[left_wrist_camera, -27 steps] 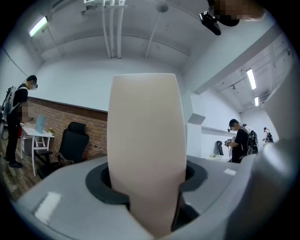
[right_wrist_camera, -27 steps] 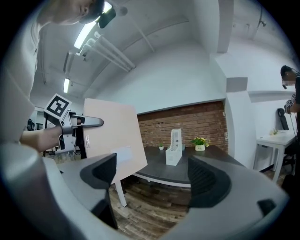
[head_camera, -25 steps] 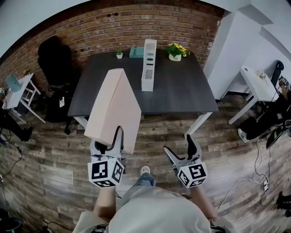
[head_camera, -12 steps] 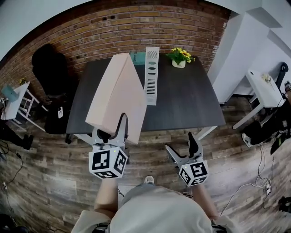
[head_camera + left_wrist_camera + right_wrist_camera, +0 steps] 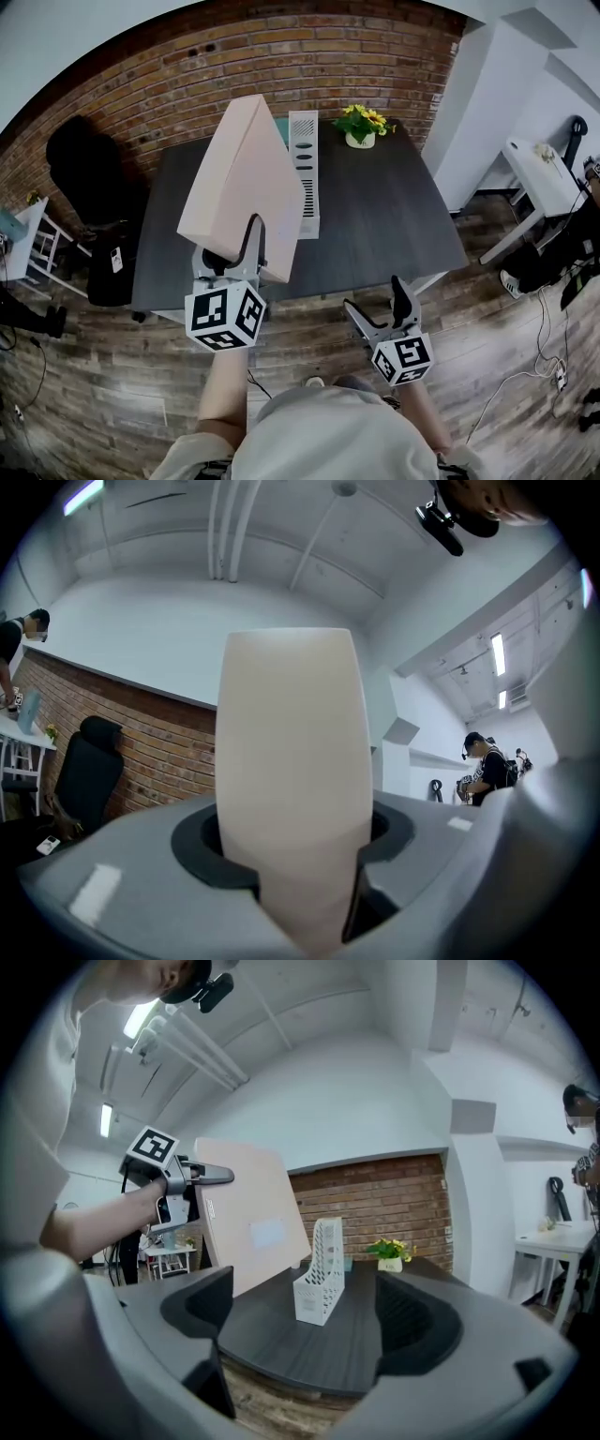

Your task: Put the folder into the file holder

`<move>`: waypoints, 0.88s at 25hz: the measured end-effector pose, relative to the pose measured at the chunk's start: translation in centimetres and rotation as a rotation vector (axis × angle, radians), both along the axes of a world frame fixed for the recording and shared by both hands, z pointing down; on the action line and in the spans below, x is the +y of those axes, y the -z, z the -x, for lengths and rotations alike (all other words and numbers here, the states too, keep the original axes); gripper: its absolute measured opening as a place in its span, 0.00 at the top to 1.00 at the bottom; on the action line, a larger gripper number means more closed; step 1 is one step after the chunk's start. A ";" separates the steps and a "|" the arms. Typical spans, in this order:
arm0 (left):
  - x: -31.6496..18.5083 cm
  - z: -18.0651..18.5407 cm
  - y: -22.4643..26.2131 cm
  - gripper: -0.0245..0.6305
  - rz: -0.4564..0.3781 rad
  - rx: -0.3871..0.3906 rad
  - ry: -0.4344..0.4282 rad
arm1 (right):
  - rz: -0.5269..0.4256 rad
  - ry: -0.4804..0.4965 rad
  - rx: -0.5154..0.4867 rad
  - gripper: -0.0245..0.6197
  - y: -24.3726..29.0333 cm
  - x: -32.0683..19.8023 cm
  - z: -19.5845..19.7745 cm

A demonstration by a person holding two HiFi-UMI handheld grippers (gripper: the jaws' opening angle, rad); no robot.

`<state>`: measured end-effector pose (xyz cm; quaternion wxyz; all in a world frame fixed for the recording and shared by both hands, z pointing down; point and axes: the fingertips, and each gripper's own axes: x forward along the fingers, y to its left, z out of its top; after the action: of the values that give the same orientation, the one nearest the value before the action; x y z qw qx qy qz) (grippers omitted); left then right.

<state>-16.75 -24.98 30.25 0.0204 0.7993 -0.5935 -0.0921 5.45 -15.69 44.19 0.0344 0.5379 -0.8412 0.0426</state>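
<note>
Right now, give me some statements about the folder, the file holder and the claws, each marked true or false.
1. The left claw grips the pink folder. True.
2. The folder sits inside the file holder. False: it is held up in the air, outside the holder.
3. The right claw is shut on the file holder. False: it is open and empty, short of the table.
4. The file holder stands upright on the dark table. True.
5. The yellow flowers stand at the table's near edge. False: they stand at the far edge, by the brick wall.

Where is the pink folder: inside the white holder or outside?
Outside: the left tool holds the flat pink folder clear of the white perforated holder.
</note>
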 end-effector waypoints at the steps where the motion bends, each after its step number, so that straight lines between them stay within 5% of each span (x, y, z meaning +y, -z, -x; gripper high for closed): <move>1: -0.8 -0.2 0.0 0.55 0.003 0.004 -0.004 | 0.006 -0.006 0.002 0.27 -0.1 -0.2 -0.2; 22: -13.6 -5.7 -2.5 0.55 0.079 -0.038 0.019 | 0.019 0.018 -0.007 0.27 -0.5 -11.4 -4.8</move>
<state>-11.04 -38.63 32.77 0.0396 0.7936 -0.6047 -0.0539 10.28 -27.13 44.72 0.0373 0.5297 -0.8458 0.0523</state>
